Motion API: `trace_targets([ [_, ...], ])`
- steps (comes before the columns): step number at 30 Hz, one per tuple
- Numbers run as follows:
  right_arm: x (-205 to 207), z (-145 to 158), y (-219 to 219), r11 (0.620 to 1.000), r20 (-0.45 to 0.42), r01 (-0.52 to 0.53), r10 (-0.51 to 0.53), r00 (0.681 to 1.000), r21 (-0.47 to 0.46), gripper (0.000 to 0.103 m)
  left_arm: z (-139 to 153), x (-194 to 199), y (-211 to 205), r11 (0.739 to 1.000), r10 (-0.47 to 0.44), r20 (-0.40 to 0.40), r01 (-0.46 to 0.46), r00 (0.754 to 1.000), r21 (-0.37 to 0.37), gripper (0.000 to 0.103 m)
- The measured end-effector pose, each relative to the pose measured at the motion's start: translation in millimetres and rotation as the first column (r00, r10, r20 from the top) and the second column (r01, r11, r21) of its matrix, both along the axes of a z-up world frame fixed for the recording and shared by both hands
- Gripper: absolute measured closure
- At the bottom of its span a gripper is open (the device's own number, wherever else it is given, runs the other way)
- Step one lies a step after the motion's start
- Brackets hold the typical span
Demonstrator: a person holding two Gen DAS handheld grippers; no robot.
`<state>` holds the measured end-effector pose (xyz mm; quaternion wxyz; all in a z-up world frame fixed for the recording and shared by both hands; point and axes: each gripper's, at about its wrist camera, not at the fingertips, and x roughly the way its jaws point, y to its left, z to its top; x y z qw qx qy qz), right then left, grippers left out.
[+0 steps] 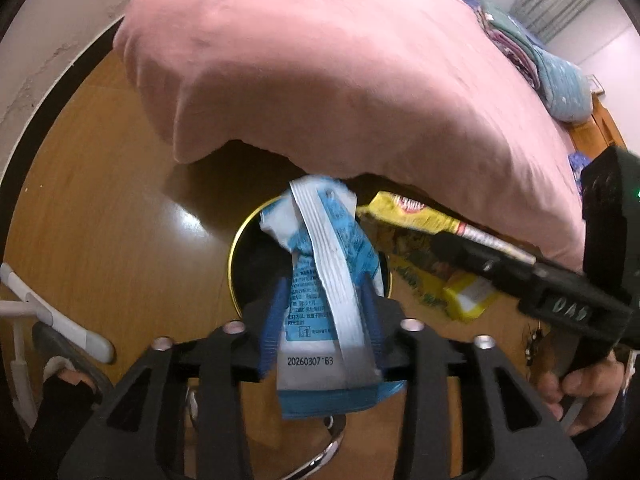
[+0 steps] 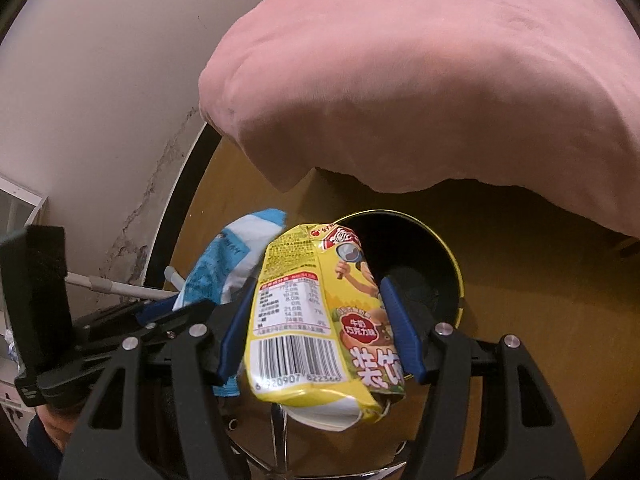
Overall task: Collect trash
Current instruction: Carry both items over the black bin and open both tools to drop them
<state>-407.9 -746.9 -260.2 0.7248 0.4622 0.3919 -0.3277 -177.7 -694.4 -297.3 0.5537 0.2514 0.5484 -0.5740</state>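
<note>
My left gripper (image 1: 325, 286) is shut on a blue and white snack wrapper (image 1: 324, 280) and holds it over the round black bin with a yellow rim (image 1: 236, 252) on the floor. My right gripper (image 2: 316, 292) is shut on a yellow snack bag (image 2: 316, 320) and holds it just in front of the same bin (image 2: 424, 264). In the left wrist view the yellow bag (image 1: 424, 240) and right gripper (image 1: 436, 246) are at the right of the bin. In the right wrist view the blue wrapper (image 2: 224, 260) hangs left of the yellow bag.
A bed with a pink cover (image 1: 340, 72) overhangs the bin. The floor is brown wood (image 1: 100, 200). A white-legged rack (image 1: 48, 312) stands at the left. A wall with a dark skirting (image 2: 100, 120) runs along the left.
</note>
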Motion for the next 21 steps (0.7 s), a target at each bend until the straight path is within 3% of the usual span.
trace_targets([
  [1,2,-1,0,1.000,0.001,-0.002,0.002,1.000,0.005,0.042,1,0,-1,1.000,0.008,-0.001,-0.008,1.000,-0.002,0.048],
  [10,18,-20,-2,1.000,-0.029,0.000,0.000,1.000,0.009,0.038,17,14,7,0.999,0.046,0.048,-0.044,0.998,-0.028,0.035],
  [11,18,-21,-3,1.000,-0.032,0.007,-0.007,0.999,0.007,0.034,19,16,9,0.998,0.052,0.053,-0.050,0.997,-0.033,0.033],
  [13,18,-21,-4,1.000,-0.023,0.015,-0.015,1.000,0.008,0.016,28,17,13,0.997,0.064,0.060,-0.061,0.996,-0.050,0.027],
  [18,17,-8,-2,1.000,-0.010,0.013,-0.014,1.000,-0.007,0.016,58,16,23,0.993,0.072,0.083,-0.064,0.994,-0.099,0.021],
  [21,24,19,6,0.998,0.000,-0.018,0.018,1.000,-0.061,0.015,80,12,34,0.989,0.075,0.103,-0.060,0.992,-0.136,0.016],
])
